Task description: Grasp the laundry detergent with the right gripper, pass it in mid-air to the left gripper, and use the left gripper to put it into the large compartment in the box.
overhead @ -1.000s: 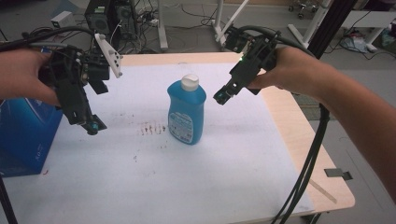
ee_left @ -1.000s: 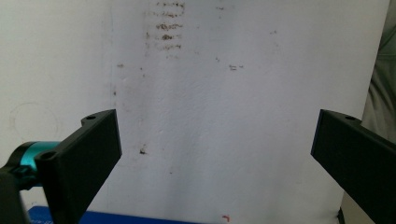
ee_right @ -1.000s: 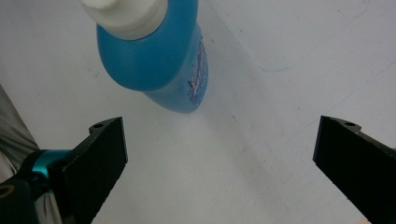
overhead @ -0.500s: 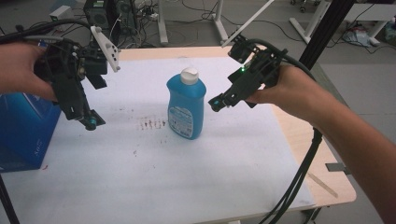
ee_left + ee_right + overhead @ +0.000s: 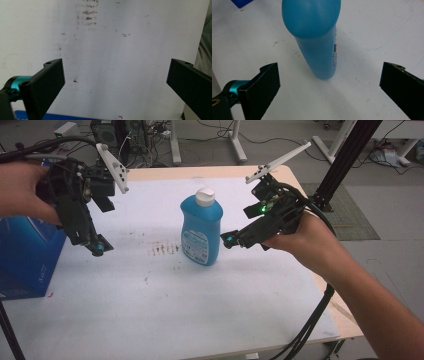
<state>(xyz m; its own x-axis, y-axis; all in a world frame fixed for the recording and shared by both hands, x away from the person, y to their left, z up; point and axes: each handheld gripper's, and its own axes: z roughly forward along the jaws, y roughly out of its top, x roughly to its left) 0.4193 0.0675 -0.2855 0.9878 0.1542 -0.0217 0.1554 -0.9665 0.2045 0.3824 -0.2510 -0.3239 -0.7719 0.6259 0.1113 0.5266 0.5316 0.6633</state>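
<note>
A: From the high view, where's the bottle?
B: The blue bottle (image 5: 201, 229) stands upright mid-counter (image 5: 210, 315); the right gripper (image 5: 231, 240) hovers just beside it, the left gripper (image 5: 96, 248) well apart near a blue box (image 5: 25, 260).
A: Left gripper view?
B: Jaws wide apart over bare, stained counter.
A: Right gripper view?
B: Jaws spread, the bottle ahead between them, untouched.

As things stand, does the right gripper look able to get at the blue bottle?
Probably yes. The right gripper is open and aimed at the blue bottle, which stands upright on the table. Its own view shows the bottle centred ahead of the spread jaws, nothing between.
</note>
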